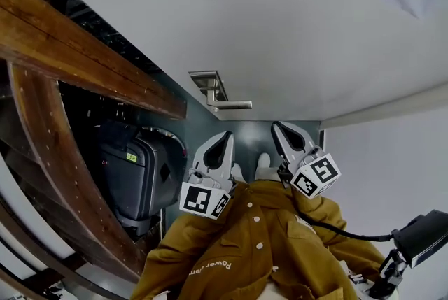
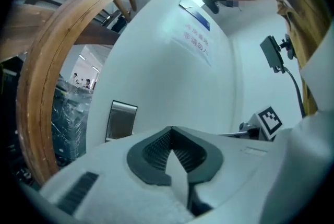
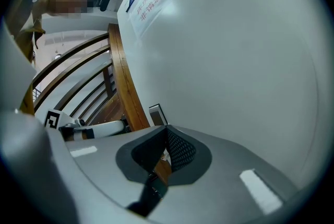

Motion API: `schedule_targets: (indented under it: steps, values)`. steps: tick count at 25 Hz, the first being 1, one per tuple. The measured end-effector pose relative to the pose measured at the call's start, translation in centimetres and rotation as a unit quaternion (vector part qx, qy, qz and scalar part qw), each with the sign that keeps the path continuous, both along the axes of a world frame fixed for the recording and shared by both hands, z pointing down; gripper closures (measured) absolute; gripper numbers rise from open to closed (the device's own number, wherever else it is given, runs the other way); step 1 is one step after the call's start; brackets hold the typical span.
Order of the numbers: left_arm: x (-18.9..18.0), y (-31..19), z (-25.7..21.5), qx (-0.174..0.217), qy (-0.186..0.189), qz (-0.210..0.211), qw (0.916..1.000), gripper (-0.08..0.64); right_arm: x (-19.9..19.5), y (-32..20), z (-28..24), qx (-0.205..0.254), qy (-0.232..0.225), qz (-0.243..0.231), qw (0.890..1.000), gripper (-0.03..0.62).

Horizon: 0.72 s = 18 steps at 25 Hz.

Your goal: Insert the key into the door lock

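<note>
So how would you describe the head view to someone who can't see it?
The left gripper and right gripper point toward a white door with a metal lever handle. A wooden railing and dark suitcase stand at left.

Lock plate [image 1: 208, 85] on the door [image 1: 301, 26], wooden rail [image 1: 77, 57] left of it, suitcase [image 1: 133, 176] beside the rail.

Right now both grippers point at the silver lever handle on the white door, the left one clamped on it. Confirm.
Not clamped: in the left gripper view the left gripper has its jaws together on nothing, clear of the lever handle. Otherwise right: it and the right gripper point toward that handle on the white door.
</note>
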<state>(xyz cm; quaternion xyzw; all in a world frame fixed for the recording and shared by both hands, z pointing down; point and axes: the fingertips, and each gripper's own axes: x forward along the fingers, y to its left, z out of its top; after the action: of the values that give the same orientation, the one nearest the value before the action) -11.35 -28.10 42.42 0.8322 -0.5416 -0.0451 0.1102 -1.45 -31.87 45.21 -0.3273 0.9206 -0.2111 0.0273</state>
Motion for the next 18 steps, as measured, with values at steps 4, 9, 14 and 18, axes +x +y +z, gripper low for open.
schedule_targets:
  steps: [4, 9, 14, 18]
  values:
    - [1.2, 0.5, 0.1, -0.004, -0.011, 0.016, 0.9998, 0.558, -0.3, -0.1, 0.1, 0.004, 0.009, -0.003, 1.0, 0.588]
    - [1.8, 0.4, 1.3, -0.023, -0.003, 0.025, 0.9994, 0.558, -0.5, 0.4, 0.6, 0.019, 0.048, -0.006, 0.999, 0.588]
    - [2.5, 0.2, 1.4, -0.022, -0.008, 0.033, 0.9992, 0.558, -0.4, 0.5, 1.0, 0.026, 0.06, -0.008, 0.998, 0.588]
    - [2.7, 0.3, 1.6, -0.026, -0.006, 0.033, 0.9991, 0.558, -0.2, 0.5, 1.0, 0.025, 0.056, -0.005, 0.998, 0.588]
